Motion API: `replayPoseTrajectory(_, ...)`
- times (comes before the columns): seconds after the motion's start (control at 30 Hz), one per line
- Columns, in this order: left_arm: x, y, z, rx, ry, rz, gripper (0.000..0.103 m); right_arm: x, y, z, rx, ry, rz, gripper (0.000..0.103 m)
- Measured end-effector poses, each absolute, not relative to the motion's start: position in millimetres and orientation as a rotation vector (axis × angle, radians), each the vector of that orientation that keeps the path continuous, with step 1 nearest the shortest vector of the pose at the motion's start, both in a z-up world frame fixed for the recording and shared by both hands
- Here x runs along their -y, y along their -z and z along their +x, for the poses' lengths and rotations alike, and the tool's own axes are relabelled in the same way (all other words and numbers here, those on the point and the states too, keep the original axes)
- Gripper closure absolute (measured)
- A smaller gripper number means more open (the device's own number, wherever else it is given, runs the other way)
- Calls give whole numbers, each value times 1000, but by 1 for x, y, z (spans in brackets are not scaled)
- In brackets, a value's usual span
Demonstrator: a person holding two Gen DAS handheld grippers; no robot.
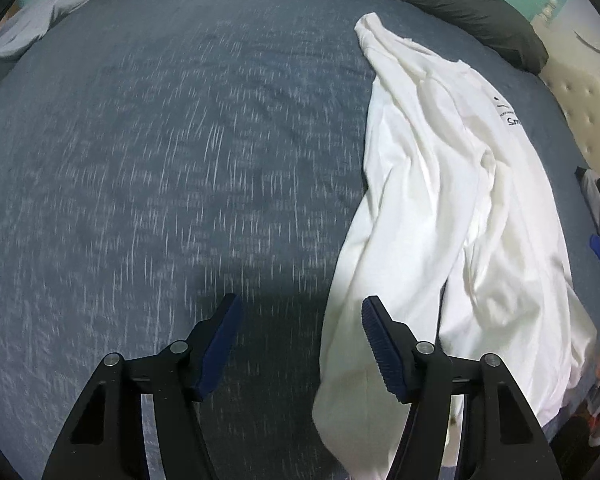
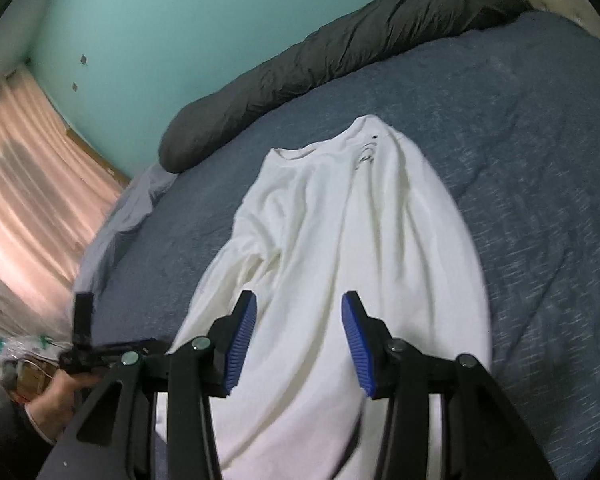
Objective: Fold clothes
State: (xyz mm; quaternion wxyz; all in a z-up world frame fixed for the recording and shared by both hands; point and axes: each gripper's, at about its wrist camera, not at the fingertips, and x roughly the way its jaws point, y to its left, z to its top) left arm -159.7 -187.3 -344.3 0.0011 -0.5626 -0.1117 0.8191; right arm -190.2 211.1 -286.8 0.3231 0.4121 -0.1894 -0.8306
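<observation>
A white long-sleeved shirt (image 2: 332, 248) is laid lengthwise on the blue-grey bedsheet (image 2: 540, 200), collar toward the top of the right wrist view, hem toward the bottom, still bunched and rumpled, with a small dark print near the chest. In the left wrist view the same shirt (image 1: 460, 200) is seen along the right half of the frame, one sleeve or side edge draped down toward the lower centre.

Step judged: early, spreading or gripping before the first fold; no fold is seen yet. Next move, as judged: the near edge of the shirt is to be pinched on both sides and pulled flat, so both claws need lowering onto the cloth.

The right gripper (image 2: 298, 344) is held over the lower middle of the shirt, pointed forward and shallowly down, jaws apart, nothing pinched between the blue pads. The left gripper (image 1: 300, 344) is pointed steeply down at the bed, jaws apart and empty; its right-hand pad (image 1: 380, 348) is seen against the shirt's left edge, whether touching cannot be told, while the other pad is over bare sheet.

A person's hand (image 2: 56, 400) is seen at the lower left. A dark grey rolled duvet (image 2: 340, 60) is laid along the far bed edge, teal wall (image 2: 180, 20) behind, pink curtain (image 2: 32, 184) at left.
</observation>
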Motion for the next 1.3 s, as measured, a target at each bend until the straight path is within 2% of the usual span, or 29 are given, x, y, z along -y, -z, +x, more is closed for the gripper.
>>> replayPoseTrajectory(0.1,186,349,-154,368,-2568,-1776,43,-207,289,-185,543,2151,1042,58)
replayPoseTrajectory(0.2,180,351,-149,361,-2554,-1775,53,-202,290,-182,521,2149,1019,58)
replayPoseTrajectory(0.3,172,355,-145,347,-2535,-1771,65,-203,294,-185,545,2152,1010,58)
replayPoseTrajectory(0.37,168,356,-142,339,-2531,-1767,77,-206,295,-188,572,2150,1001,58)
replayPoseTrajectory(0.43,164,356,-139,335,-2529,-1762,84,-208,297,-192,595,2148,994,58)
replayPoseTrajectory(0.6,161,354,-138,337,-2526,-1767,92,-210,300,-198,610,2145,1003,58)
replayPoseTrajectory(0.67,159,352,-137,323,-2529,-1768,99,-211,301,-199,614,2147,1005,58)
replayPoseTrajectory(1.03,172,302,-140,269,-2612,-1729,101,-218,303,-202,649,2152,1000,58)
replayPoseTrajectory(1.3,212,228,-130,164,-2816,-1636,101,-218,302,-201,657,2155,991,58)
